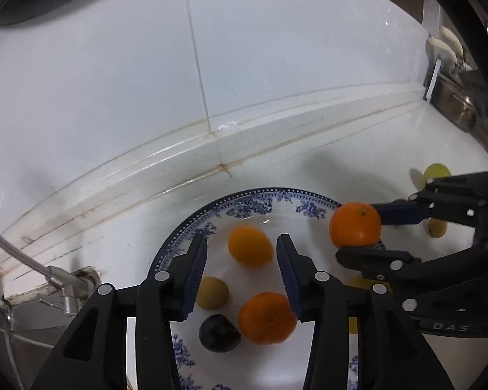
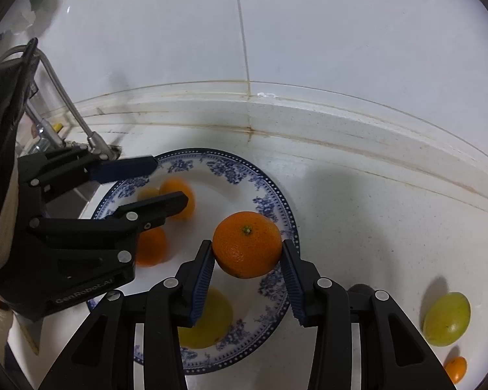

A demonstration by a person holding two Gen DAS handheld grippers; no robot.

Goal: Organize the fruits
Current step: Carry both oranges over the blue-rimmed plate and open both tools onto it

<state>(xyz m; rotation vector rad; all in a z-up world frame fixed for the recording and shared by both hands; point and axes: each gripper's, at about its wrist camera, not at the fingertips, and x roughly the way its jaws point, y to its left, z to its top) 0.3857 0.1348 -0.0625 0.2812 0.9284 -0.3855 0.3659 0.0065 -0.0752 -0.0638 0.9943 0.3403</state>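
Orange mandarin (image 2: pixel 246 244) sits pinched in the right gripper (image 2: pixel 247 260) above the plate's (image 2: pixel 276 195) near rim; left gripper (image 1: pixel 242 260) hovers spread, empty, over the plate's middle.

Blurred orange (image 2: pixel 179 196) behind left gripper (image 2: pixel 169 185)

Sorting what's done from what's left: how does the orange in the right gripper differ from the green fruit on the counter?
The orange is deep orange; the green fruit is yellow-green. The orange is clamped in the right gripper above the plate's rim; the green fruit lies untouched on the counter, off the plate. Both are roundish and whole.
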